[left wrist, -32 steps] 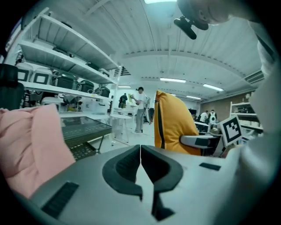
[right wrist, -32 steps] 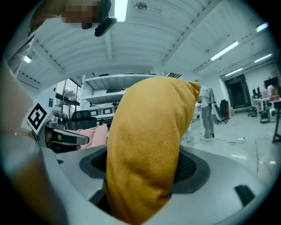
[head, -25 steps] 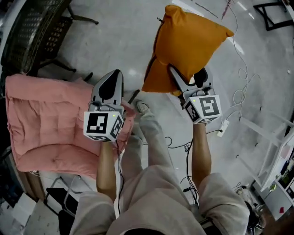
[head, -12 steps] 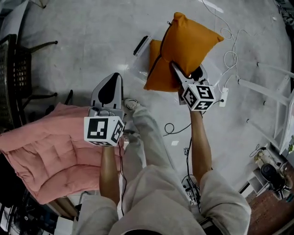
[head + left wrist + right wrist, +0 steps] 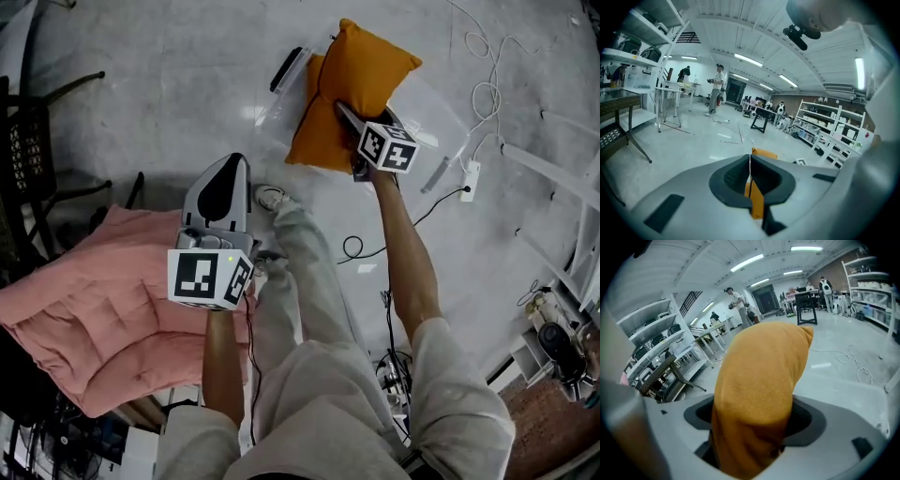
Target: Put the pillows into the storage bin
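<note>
The orange pillow (image 5: 356,80) was clamped between the jaws of the right gripper (image 5: 345,116) and held at the clear storage bin (image 5: 433,117) on the floor. The left gripper (image 5: 228,167) was seen with jaws together, nothing gripped, above the pink pillow (image 5: 103,319).

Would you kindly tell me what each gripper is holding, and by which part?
The right gripper pinches the orange pillow by a bunched fold at its near edge. The left gripper is shut and holds nothing.
</note>
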`<state>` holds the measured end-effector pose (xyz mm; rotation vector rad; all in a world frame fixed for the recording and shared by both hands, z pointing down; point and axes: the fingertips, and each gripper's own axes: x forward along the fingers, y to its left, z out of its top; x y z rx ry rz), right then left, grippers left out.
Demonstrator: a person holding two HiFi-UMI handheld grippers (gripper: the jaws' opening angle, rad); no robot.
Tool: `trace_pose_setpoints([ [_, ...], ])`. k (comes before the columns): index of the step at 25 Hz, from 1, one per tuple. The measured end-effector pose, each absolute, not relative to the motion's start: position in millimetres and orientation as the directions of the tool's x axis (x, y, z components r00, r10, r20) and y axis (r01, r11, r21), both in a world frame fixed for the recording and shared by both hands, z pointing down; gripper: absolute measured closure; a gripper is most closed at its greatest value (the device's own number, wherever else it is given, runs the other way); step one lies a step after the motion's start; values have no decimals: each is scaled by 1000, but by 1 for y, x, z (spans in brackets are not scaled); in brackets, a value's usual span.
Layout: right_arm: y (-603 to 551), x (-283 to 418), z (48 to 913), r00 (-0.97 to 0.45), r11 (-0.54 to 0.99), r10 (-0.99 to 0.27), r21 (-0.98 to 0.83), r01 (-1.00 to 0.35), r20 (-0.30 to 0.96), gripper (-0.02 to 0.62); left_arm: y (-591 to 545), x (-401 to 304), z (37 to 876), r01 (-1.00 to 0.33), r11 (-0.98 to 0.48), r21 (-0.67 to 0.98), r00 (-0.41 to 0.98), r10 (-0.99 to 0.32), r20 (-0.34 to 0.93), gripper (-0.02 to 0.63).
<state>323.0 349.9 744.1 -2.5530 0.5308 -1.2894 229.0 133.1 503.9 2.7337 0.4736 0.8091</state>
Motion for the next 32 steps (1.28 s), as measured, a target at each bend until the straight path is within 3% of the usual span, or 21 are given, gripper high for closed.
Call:
trace_pose_setpoints([
  [4,348,334,789,492,-910,-411,-377,-172,767,170,131,222,518,220,-913,344,786,374,492,594],
  [9,338,337,834,443,-911,-407,-394,-125,799,84,122,220,524,211,-917,339,788,365,495,594],
  [16,322,326,822,457,-893,-449,-386,-230,768,74,109,220,518,184,-925,332,797,338,500,594],
  [25,260,283,679,535,-782,-589,-259,-567,605,215,75,205,479,129,-948,290,830,263,492,594],
  [32,215,261,544,595,-729,-646,-153,-668,479,340,25,179,437,44,-966,253,872,161,463,594],
])
